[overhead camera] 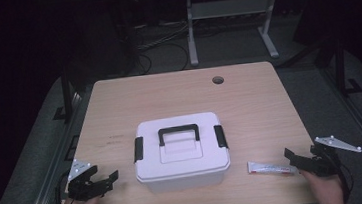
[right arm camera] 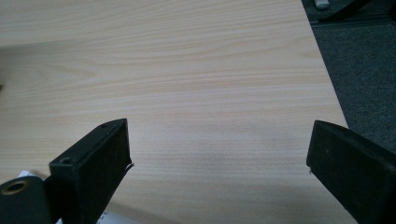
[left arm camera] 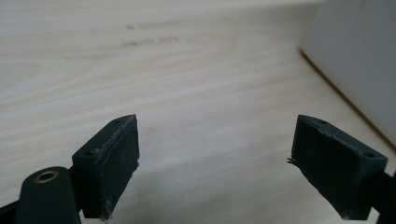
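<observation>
Centrally, a lidded white box (overhead camera: 181, 152) sits on the table (overhead camera: 119, 103). Tube (overhead camera: 271, 167) just right of it. Left gripper (overhead camera: 107, 182) and right gripper (overhead camera: 291, 157) both spread wide, holding nothing.

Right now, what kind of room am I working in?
Probably a lab or office test bay: a wooden desk with a cable hole, loose cables on grey carpet, and another desk frame behind, in dim light.
</observation>
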